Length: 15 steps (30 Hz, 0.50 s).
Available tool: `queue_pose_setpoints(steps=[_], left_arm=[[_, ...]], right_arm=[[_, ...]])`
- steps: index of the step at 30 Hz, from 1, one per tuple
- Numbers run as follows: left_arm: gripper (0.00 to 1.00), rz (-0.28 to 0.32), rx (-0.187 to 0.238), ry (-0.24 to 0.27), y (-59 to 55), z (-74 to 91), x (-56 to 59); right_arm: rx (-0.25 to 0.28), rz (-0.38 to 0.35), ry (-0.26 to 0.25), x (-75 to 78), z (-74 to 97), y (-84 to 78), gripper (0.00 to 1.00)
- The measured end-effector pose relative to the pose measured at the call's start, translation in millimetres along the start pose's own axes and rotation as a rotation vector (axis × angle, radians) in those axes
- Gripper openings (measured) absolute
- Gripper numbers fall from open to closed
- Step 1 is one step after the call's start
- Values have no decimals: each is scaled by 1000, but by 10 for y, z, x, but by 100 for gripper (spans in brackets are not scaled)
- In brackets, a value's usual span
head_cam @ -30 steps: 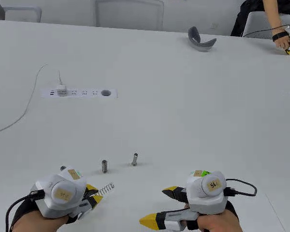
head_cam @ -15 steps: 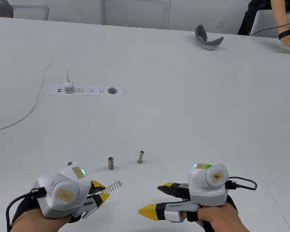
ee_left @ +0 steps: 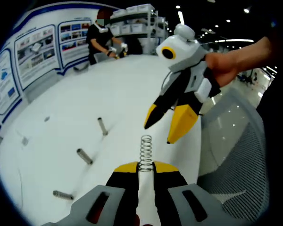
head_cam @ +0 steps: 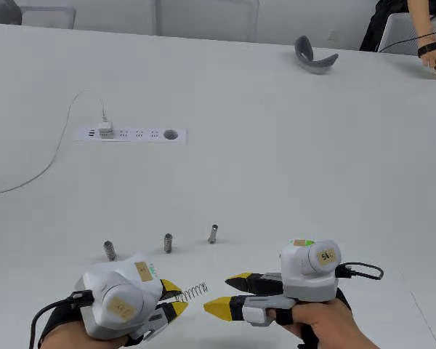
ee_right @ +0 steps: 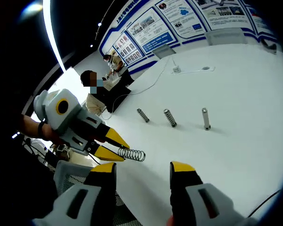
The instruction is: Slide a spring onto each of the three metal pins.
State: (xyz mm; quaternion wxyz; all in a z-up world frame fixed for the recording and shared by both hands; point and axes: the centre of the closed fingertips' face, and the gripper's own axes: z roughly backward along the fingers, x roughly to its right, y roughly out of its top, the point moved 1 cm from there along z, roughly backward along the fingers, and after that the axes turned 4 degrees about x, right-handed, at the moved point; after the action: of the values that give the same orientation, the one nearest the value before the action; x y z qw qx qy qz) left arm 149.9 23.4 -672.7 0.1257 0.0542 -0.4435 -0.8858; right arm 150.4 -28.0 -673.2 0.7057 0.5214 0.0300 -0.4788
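The spring point(head_cam: 196, 291) sticks out of the left gripper point(head_cam: 176, 297), whose jaws are clamped on its end. The right gripper point(head_cam: 224, 293) (jaws apart) is just beside it. Farther on the white table point(head_cam: 291, 145) stand the bare pin point(head_cam: 213, 233) and two spring-covered pins point(head_cam: 168, 243).

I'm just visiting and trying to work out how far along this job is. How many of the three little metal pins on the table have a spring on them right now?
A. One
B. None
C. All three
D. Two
D. In the right gripper view the left pin and the middle pin are wrapped in coils. The right pin is bare, and a loose spring sits in the left gripper's jaws.
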Motion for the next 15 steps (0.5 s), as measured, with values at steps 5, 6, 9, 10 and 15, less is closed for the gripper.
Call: queue_pose_setpoints(steps=[5, 6, 9, 10, 15], left_arm=[[10, -22, 4, -22, 40, -30, 83], [10, -24, 4, -24, 45, -32, 88], [10, -23, 9, -31, 65, -43, 106], [10, -27, 9, -35, 72, -49, 119], [10, -44, 10, -48, 93, -63, 158]], right_arm=[[18, -56, 36, -67, -19, 20, 36], [20, -67, 42, -76, -22, 21, 34], [13, -95, 61, -104, -39, 0, 31], [7, -100, 63, -106, -47, -16, 31], [12, -130, 77, -145, -52, -19, 27]])
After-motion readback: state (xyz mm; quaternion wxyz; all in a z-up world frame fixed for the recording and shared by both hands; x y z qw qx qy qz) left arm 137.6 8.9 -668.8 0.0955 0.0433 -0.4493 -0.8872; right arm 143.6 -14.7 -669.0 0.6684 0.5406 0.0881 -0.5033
